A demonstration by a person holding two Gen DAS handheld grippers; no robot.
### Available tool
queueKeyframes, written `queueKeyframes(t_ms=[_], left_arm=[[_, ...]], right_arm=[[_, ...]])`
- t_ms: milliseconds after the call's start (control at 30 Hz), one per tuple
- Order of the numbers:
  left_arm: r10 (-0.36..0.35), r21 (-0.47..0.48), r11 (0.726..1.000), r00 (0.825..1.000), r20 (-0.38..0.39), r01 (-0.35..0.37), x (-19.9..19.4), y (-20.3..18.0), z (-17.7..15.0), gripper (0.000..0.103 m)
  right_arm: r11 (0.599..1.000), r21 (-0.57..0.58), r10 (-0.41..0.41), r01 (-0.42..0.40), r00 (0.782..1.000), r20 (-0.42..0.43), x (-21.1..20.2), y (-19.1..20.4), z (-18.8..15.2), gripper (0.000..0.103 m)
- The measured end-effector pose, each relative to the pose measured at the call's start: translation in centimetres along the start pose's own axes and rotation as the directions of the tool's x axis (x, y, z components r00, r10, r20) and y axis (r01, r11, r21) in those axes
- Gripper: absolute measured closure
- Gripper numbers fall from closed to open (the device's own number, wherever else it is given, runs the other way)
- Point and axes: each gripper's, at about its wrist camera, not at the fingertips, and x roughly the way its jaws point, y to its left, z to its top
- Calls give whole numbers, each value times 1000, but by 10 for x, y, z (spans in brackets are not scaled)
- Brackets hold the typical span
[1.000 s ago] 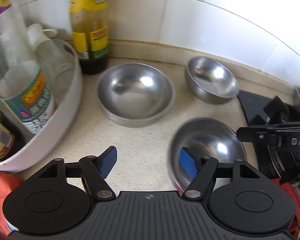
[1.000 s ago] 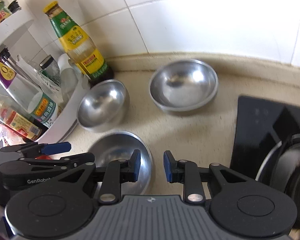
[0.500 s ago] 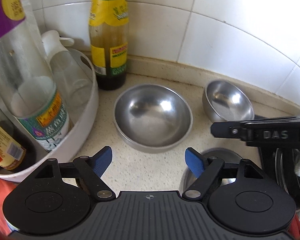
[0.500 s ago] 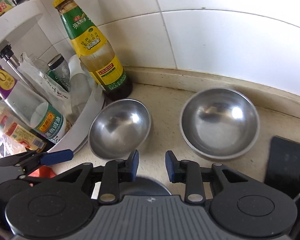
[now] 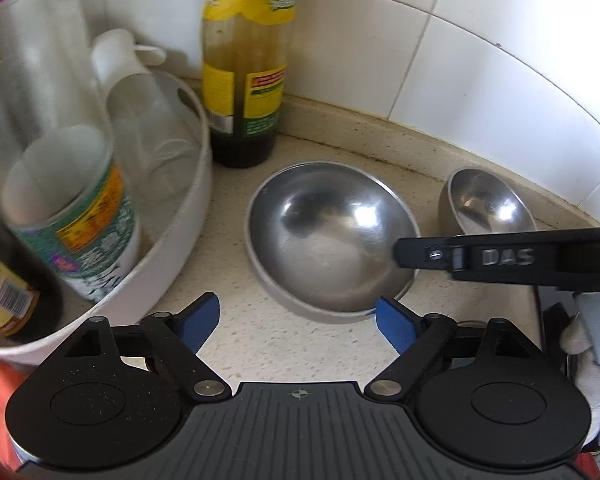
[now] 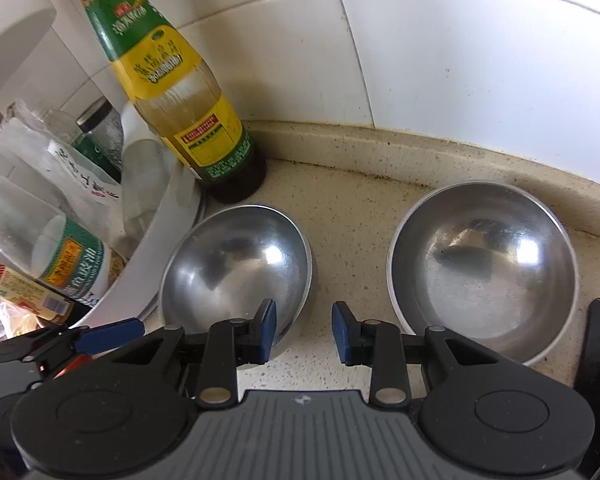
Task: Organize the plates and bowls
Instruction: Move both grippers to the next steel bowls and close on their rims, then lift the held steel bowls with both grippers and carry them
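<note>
Two steel bowls stand on the speckled counter near the tiled wall. The left bowl (image 5: pixel 330 240) (image 6: pixel 236 266) sits beside the sauce bottle. The right bowl (image 5: pixel 486 206) (image 6: pixel 482 268) sits near the stove edge. My left gripper (image 5: pixel 298 322) is wide open and empty, just in front of the left bowl; its right pad (image 5: pixel 394 324) is at the bowl's near rim. My right gripper (image 6: pixel 303 330) is partly open and empty, over the counter between the two bowls. It also crosses the left wrist view (image 5: pixel 500 258).
A sauce bottle (image 5: pixel 246 80) (image 6: pixel 180 92) stands at the wall. A white round rack (image 5: pixel 180 232) (image 6: pixel 156 248) holds several bottles and jars on the left. A black stove edge (image 6: pixel 598 364) lies at the right.
Both grippers moved forward towards the wall. A third, nearer bowl has dropped out of view under the grippers. The two far bowls now look larger and closer.
</note>
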Motion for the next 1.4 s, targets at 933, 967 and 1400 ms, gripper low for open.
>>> queueKeyframes(t_ms=[933, 967, 1400], left_arm=[[16, -184, 983, 1000, 4, -15, 28, 20, 3, 57], [20, -183, 983, 1000, 12, -17, 28, 21, 3, 58], [18, -122, 992, 999, 35, -14, 15, 11, -1, 54]], right_arm=[[998, -47, 42, -43, 999, -31, 30, 4, 14, 86], [998, -50, 41, -42, 999, -32, 30, 4, 14, 86], [998, -29, 55, -54, 998, 14, 6, 4, 11, 86]])
